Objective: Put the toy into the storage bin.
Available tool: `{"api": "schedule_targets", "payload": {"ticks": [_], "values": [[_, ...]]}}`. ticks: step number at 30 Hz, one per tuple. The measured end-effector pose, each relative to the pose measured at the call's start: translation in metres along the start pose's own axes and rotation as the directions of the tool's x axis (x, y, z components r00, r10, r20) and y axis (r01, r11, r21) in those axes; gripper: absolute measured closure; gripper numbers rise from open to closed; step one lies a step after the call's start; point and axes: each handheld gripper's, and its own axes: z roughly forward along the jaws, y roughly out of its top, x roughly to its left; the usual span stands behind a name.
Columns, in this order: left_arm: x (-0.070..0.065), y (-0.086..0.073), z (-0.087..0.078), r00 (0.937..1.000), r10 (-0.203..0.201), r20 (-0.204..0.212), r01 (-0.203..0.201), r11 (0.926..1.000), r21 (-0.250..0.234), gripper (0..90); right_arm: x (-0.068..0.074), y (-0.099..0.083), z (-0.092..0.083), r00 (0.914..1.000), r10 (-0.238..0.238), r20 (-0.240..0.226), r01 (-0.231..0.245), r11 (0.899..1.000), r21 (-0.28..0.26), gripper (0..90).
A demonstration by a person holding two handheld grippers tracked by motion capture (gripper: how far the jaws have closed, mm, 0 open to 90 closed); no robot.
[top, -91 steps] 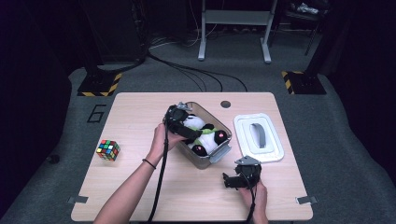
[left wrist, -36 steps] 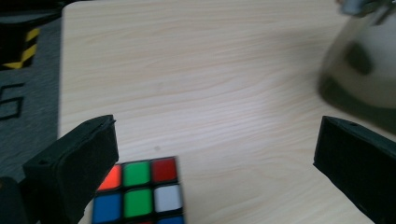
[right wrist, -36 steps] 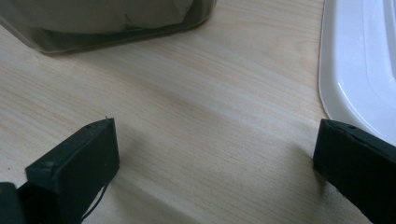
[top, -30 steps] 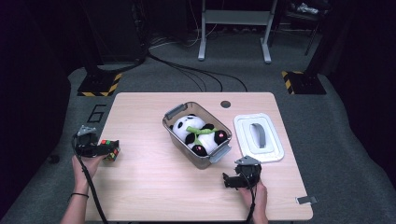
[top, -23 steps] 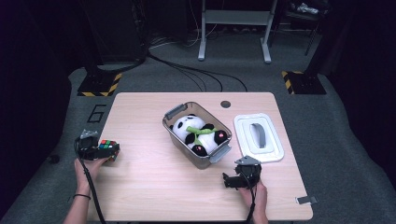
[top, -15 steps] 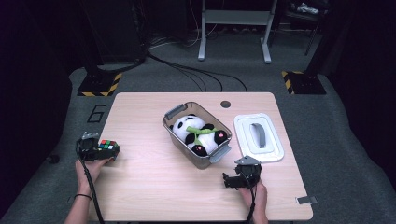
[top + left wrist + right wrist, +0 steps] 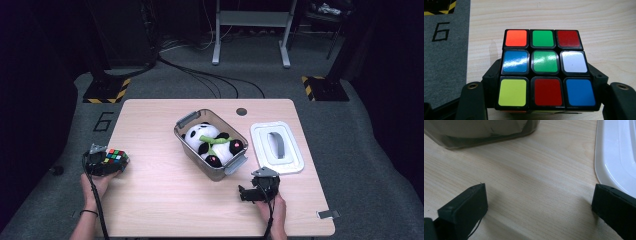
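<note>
Already my left gripper (image 7: 537,100) had just been closing its jaws onto the puzzle cube (image 7: 544,67) at the surface's (image 7: 165,200) left edge, the lift still ahead, while my right gripper (image 7: 539,210) rested spread and empty near the bin (image 7: 212,145).

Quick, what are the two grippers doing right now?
Left gripper: jaws have just been closing and now clamp the cube.
Right gripper: open, holding nothing, over the table.
</note>
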Motion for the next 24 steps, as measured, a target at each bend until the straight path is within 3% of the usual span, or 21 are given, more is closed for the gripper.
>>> {"api": "schedule_targets", "payload": {"ticks": [12,20,24], "values": [[-0.018,0.012,-0.013,0.998,0.049,0.041,-0.047,0.9979,-0.045,34.0,0.0,0.0,0.0,1.0,-0.001,0.0,0.001,1.0,0.0,0.0],[-0.038,0.029,-0.026,0.9899,0.099,0.102,-0.091,0.993,-0.075,34.0,0.0,0.0,0.0,1.0,0.0,0.0,0.0,1.0,0.0,0.0],[-0.045,0.034,-0.031,0.9865,0.118,0.113,-0.109,0.9906,-0.083,34.0,0.0,0.0,0.0,1.0,0.0,0.0,0.0,1.0,0.0,0.0]]}}
